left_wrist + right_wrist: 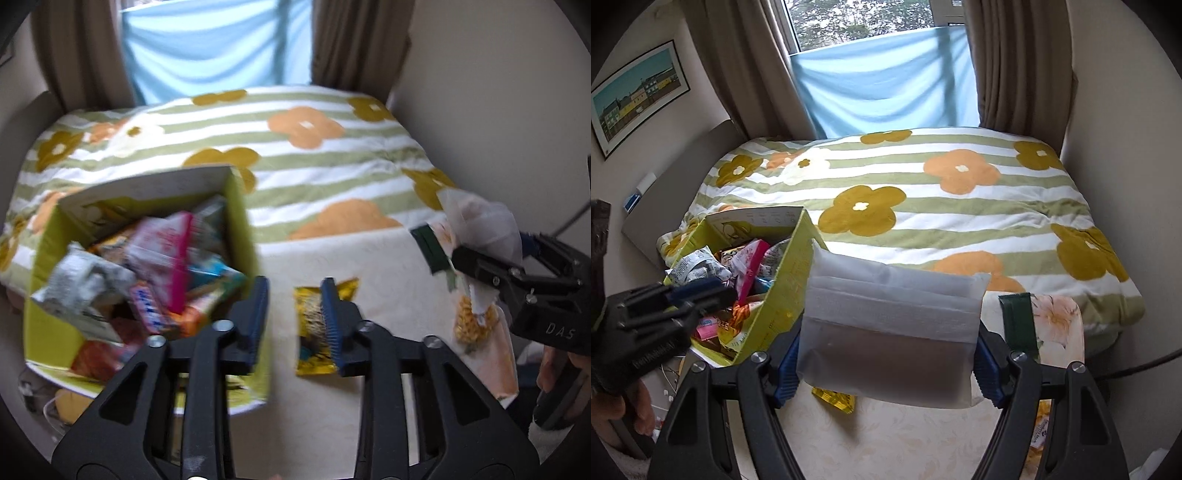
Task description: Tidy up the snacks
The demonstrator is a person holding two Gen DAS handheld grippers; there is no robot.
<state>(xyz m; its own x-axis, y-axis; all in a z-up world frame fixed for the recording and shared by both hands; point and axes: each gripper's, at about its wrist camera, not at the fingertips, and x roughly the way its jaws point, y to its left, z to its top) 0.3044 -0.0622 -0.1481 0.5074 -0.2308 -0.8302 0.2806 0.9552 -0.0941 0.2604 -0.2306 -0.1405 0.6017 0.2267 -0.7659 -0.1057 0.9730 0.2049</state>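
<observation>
The right claw (886, 363) grips a frosted white pouch (890, 332); the left claw (293, 317) hangs open. The overfull yellow box (243, 221) could spill the pouch.

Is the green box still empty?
No, the green box is already crammed with snack packets reaching up to its rim.

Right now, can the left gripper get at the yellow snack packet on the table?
Probably yes. The left gripper is open and empty, and the yellow snack packet lies flat just beyond its fingertips, uncovered, with the green box off to one side.
</observation>
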